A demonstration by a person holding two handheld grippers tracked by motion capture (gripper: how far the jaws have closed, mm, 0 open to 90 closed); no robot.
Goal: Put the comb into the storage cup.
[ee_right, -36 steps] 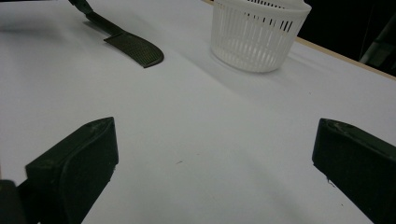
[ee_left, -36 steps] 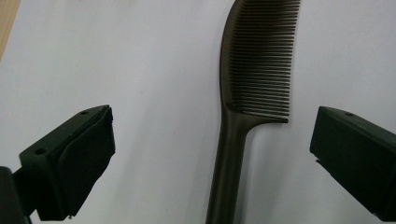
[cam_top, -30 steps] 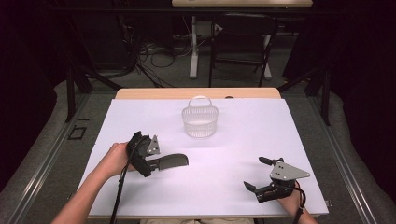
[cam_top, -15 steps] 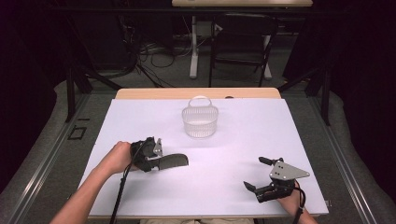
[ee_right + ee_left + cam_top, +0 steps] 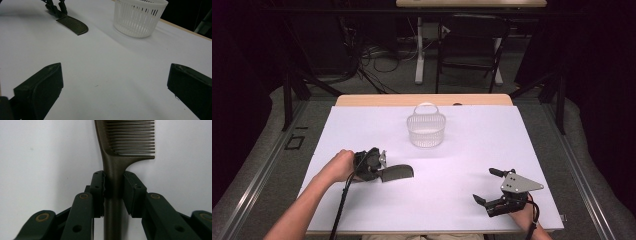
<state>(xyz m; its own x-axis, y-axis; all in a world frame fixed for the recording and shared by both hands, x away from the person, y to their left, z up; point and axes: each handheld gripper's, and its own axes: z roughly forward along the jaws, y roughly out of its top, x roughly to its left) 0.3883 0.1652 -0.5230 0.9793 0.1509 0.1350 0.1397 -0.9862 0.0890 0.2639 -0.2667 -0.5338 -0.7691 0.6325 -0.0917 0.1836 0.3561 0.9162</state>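
Observation:
A dark comb (image 5: 398,173) lies flat on the white table (image 5: 472,150), left of the middle. My left gripper (image 5: 381,169) is low over its handle. In the left gripper view the comb (image 5: 125,142) runs up between the jaws, which have just been closing, and both pads (image 5: 98,185) now press on the handle. My right gripper (image 5: 484,185) rests near the front right edge, its jaws wide apart and nothing between them. In the right gripper view (image 5: 115,82) the comb (image 5: 73,25) lies far off at the upper left, with the left gripper (image 5: 55,6) behind it.
A white slatted basket (image 5: 426,131) with a handle stands at the back middle of the table, also in the right gripper view as the basket (image 5: 140,18). A cable trails from the left gripper toward the front edge. Dark floor, chair and cables lie beyond the table.
The left hand has sunk a little toward the comb and its jaws have closed from wide apart onto the handle. The comb, basket and right gripper have not moved.

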